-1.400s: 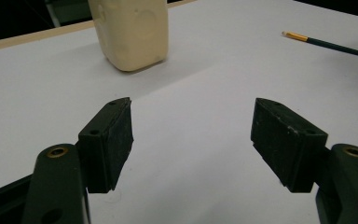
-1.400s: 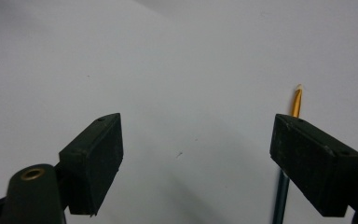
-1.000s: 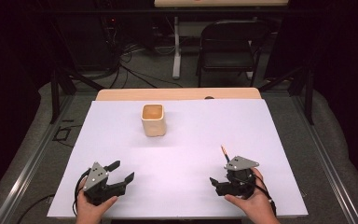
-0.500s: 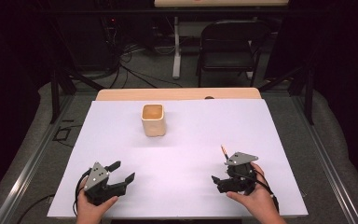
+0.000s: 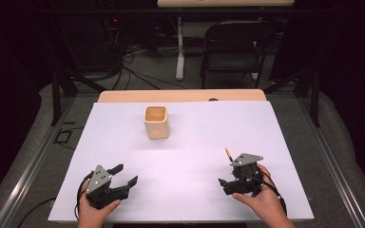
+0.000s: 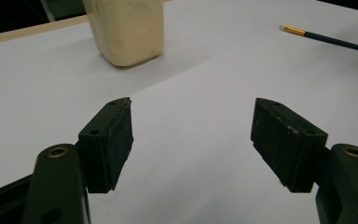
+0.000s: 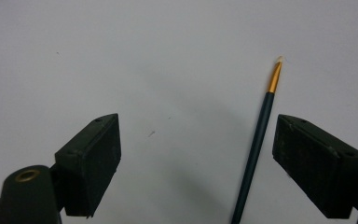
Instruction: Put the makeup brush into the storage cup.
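Your right gripper (image 7: 198, 158) hovered wide open over the pencil (image 7: 256, 144), which lay nearer its right jaw; you needed to centre it before squeezing. Your left gripper (image 6: 191, 140) stood open too.

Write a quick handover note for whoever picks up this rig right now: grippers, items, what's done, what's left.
Left hand-held gripper: open, empty, low over the white table, pointing toward the cream cup.
Right hand-held gripper: open, jaws either side of the dark pencil but not closed on it.
The pencil lies flat on the table; the cup stands upright, apart from it.
Done: nothing grasped yet.
Left: probably close on the pencil and lift it; the cup looks a likely destination.
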A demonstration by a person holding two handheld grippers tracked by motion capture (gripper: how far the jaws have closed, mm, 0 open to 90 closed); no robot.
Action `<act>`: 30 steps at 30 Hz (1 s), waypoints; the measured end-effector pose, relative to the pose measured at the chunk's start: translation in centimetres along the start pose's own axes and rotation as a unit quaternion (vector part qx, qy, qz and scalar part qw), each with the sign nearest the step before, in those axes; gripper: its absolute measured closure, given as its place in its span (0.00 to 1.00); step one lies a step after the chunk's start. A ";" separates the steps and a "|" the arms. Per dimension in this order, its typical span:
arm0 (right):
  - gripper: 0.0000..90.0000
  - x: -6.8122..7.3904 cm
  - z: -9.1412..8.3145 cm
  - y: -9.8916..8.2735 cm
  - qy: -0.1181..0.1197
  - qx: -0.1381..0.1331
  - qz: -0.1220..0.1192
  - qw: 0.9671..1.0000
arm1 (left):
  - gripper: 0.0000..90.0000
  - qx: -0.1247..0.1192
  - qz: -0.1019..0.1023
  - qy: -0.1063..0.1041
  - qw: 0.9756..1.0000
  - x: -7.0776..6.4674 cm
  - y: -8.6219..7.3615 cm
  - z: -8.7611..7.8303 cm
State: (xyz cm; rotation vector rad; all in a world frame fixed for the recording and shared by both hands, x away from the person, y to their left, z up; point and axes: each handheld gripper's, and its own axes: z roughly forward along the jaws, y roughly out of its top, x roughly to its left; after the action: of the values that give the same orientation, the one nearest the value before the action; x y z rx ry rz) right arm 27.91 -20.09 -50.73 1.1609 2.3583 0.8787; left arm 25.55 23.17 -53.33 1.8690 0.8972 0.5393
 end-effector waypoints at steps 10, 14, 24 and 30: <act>0.19 -0.8 -0.4 0.3 -0.011 0.021 0.009 1.000 | 0.33 0.001 0.000 0.000 1.000 0.0 0.0 0.0; 0.20 -1.3 -0.5 0.5 -0.018 0.035 0.011 0.999 | 0.33 0.001 0.000 0.001 1.000 0.0 0.0 0.0; 0.22 -2.3 -0.4 0.9 -0.027 0.058 0.022 0.998 | 0.33 0.001 0.000 0.000 1.000 0.0 0.0 0.0; 0.22 -2.5 -0.3 0.9 -0.029 0.062 0.026 0.997 | 0.33 0.001 0.000 0.001 1.000 0.0 0.0 0.0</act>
State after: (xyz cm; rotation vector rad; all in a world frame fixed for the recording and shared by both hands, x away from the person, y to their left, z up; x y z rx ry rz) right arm 29.78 -21.80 -49.78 1.2823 2.3747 0.7152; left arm 25.53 23.15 -53.34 1.8709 0.8982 0.5406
